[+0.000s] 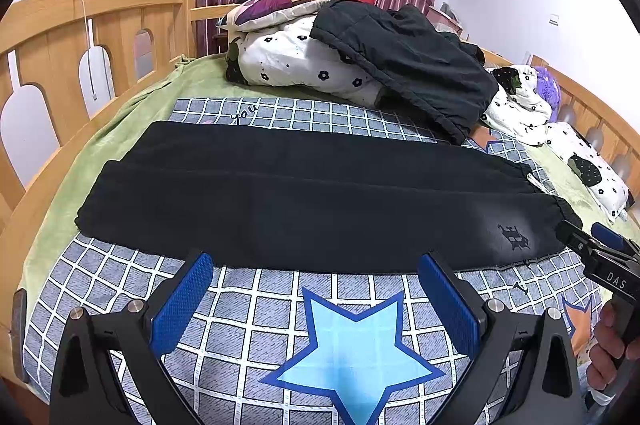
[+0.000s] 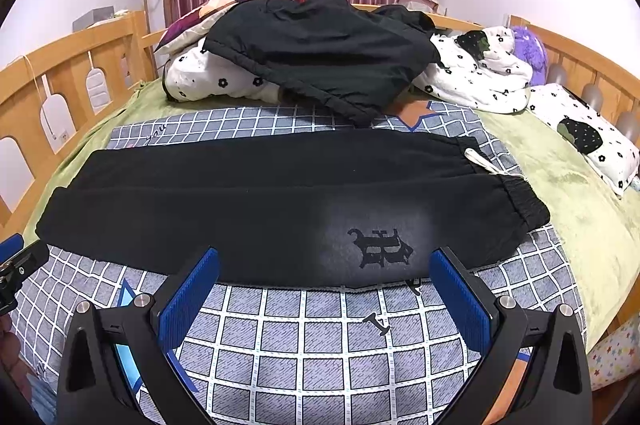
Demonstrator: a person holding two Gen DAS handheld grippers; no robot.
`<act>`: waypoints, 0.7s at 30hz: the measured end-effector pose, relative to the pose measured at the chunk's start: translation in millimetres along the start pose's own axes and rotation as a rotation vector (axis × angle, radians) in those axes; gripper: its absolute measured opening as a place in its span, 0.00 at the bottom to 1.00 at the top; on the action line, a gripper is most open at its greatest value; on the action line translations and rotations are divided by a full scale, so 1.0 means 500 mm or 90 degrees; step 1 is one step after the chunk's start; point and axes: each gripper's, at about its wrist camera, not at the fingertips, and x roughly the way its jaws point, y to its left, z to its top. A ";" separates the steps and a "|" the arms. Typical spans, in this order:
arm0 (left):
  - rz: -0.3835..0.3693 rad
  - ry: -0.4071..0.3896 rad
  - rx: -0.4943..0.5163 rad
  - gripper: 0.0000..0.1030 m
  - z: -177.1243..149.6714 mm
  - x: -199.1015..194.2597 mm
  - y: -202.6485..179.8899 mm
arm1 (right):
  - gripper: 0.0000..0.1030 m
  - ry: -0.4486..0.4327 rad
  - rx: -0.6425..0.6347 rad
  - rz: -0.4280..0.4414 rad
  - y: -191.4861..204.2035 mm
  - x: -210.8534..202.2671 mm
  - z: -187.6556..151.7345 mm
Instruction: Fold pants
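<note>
Black pants (image 1: 304,201) lie flat across the bed, folded lengthwise with one leg on the other, waistband at the right and cuffs at the left. A dark logo (image 2: 380,248) sits near the waist, and a white drawstring (image 2: 480,161) shows at the waistband. My left gripper (image 1: 316,289) is open and empty, just in front of the pants' near edge. My right gripper (image 2: 324,285) is open and empty, in front of the logo; it also shows in the left wrist view (image 1: 592,245) by the waistband.
A grey checked sheet with a blue star (image 1: 352,357) lies over a green blanket (image 2: 560,177). A black jacket (image 2: 320,57) lies on flowered bedding (image 1: 296,65) at the back. A pillow (image 2: 588,137) lies at the right. Wooden rails (image 1: 80,37) line both sides.
</note>
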 end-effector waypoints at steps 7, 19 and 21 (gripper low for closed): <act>-0.001 0.000 0.000 1.00 -0.002 0.000 -0.001 | 1.00 -0.002 0.002 -0.003 -0.002 -0.001 -0.001; -0.001 -0.004 0.004 1.00 -0.002 -0.005 -0.003 | 1.00 -0.004 -0.016 -0.011 0.006 -0.011 -0.008; 0.000 -0.007 0.008 1.00 -0.002 -0.010 -0.004 | 1.00 -0.001 -0.016 -0.014 0.007 -0.013 -0.011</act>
